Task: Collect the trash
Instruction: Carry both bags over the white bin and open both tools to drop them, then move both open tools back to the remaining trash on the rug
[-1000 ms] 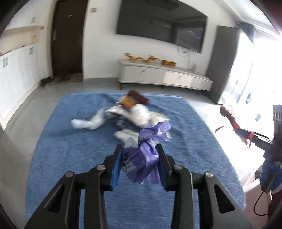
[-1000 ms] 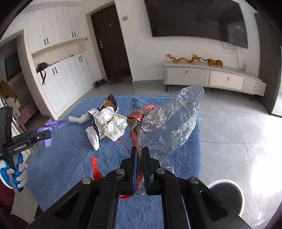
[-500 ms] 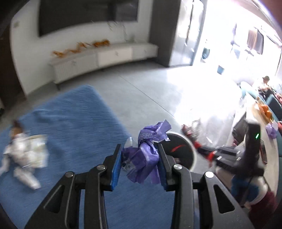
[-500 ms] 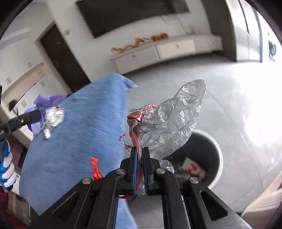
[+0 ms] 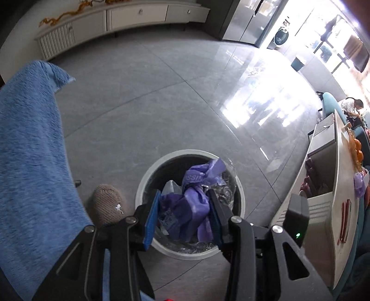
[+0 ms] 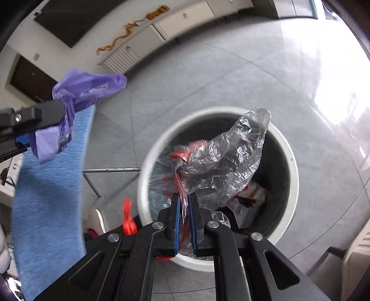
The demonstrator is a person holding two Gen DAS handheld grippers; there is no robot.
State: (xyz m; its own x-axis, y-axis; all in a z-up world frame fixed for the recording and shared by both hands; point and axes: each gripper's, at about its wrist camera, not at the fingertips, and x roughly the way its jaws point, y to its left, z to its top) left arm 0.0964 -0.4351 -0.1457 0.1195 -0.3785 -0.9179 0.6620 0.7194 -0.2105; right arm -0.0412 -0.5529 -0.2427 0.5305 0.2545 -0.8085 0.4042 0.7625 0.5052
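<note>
Trash is sitting pinched in both hand-held grippers, two pieces in all. One crumpled purple plastic bag point(image 5: 192, 203) is bulging between the blue pads of the left gripper point(image 5: 182, 217), whose fingers are standing moderately apart and pressing on the wad from both sides. One clear crinkled plastic bag point(image 6: 226, 159), with a red strip bunched into it, is rising from the right gripper point(image 6: 183, 217), whose fingers are squeezing almost together on the bag's gathered neck. Both pieces are hanging over the single round white-rimmed trash bin point(image 6: 293, 180) standing on the grey tile floor point(image 5: 161, 92); in the right wrist view the purple bag point(image 6: 85, 92) and the left gripper point(image 6: 48, 115) are showing off to the left, above the edge of the blue carpet point(image 6: 46, 196). Inside the bin some discarded wrappers point(image 6: 247, 203) are lying at the bottom. One brown knitted slipper point(image 5: 107, 206) is resting on the floor just beside the bin, between it and the carpet point(image 5: 30, 150). A long white cabinet point(image 5: 129, 18) is lining the far wall.
</note>
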